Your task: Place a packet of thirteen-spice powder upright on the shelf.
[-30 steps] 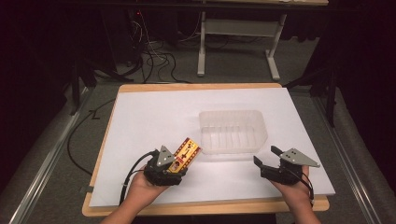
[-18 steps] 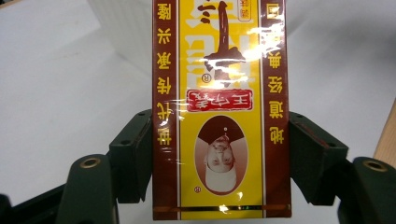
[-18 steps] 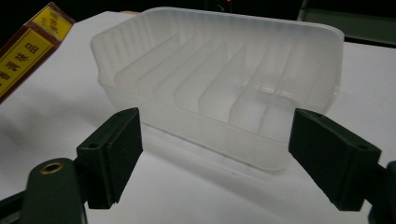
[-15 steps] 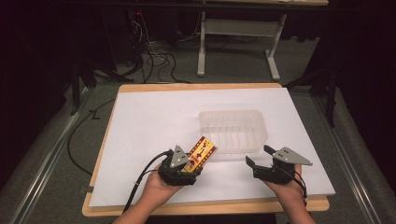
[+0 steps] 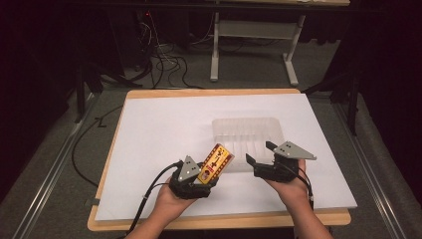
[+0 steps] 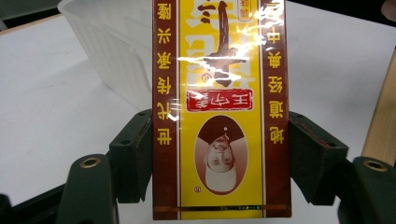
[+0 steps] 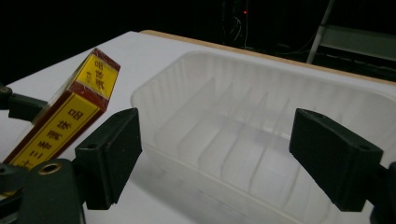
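left gripper [image 5: 206, 175] pinches the yellow box [image 5: 215, 163] by its long side edges, held tilted just beside the clear tray [image 5: 247, 130]. box looks light, stiff, glossy wrap, probably slippery; grip low on the edges. right gripper [image 5: 260, 155] spread wide at the tray's near rim.

Wooden table [image 5: 318, 219]; white sheet [image 5: 164, 134]; clear tray [image 5: 247, 130] on sheet.

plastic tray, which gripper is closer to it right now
Right. The right gripper sits open at the near edge of the plastic tray, jaws pointing at it. The left gripper is farther off to the tray's near left, shut on the yellow box.
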`<action>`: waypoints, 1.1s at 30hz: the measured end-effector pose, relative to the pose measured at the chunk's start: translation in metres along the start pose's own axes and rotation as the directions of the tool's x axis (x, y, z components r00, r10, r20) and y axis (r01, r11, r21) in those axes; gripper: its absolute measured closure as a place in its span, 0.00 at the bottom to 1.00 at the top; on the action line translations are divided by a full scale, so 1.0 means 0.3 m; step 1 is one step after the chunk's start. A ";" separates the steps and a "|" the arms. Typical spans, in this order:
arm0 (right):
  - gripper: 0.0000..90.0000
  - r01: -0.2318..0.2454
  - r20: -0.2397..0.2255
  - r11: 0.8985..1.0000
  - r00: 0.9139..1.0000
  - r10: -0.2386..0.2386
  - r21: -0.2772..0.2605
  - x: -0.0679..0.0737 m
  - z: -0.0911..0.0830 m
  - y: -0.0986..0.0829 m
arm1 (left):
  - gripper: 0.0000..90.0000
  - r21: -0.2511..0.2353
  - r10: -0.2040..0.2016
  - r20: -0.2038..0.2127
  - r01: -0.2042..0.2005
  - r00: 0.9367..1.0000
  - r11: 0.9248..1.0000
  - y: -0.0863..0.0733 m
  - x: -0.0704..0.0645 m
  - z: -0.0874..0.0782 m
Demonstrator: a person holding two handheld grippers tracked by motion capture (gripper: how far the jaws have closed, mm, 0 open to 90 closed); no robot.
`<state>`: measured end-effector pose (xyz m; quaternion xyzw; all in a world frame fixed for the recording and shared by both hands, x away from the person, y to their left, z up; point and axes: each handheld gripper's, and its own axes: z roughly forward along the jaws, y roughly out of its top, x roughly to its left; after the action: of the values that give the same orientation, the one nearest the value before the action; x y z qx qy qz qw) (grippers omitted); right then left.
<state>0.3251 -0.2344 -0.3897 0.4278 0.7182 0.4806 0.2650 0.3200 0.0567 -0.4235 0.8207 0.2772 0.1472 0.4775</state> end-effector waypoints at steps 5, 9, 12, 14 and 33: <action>0.19 -0.040 -0.036 0.999 0.999 0.039 -0.036 0.019 -0.002 -0.007 | 0.37 0.000 0.017 -0.008 -0.017 1.000 1.000 -0.007 -0.017 -0.008; 0.19 -0.053 -0.048 0.998 0.998 0.052 -0.030 0.013 -0.018 -0.028 | 0.37 0.011 0.030 -0.010 -0.030 1.000 1.000 -0.009 -0.036 0.011; 0.19 -0.056 -0.054 0.998 0.997 0.055 -0.016 0.017 -0.021 -0.038 | 0.37 0.016 0.047 -0.016 -0.047 0.999 0.999 -0.009 -0.049 0.022; 0.19 -0.065 -0.070 0.998 0.996 0.063 -0.021 0.022 -0.027 -0.040 | 0.37 0.016 0.055 -0.018 -0.055 0.998 0.998 -0.009 -0.061 0.032; 0.18 -0.116 -0.183 0.993 0.977 0.114 -0.001 0.082 -0.005 -0.051 | 0.37 -0.012 0.056 -0.005 -0.056 0.998 0.998 0.002 -0.110 0.069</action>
<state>0.3064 -0.2164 -0.4023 0.4212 0.7107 0.5364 0.1725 0.3042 0.0224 -0.4325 0.8247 0.2543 0.1640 0.4777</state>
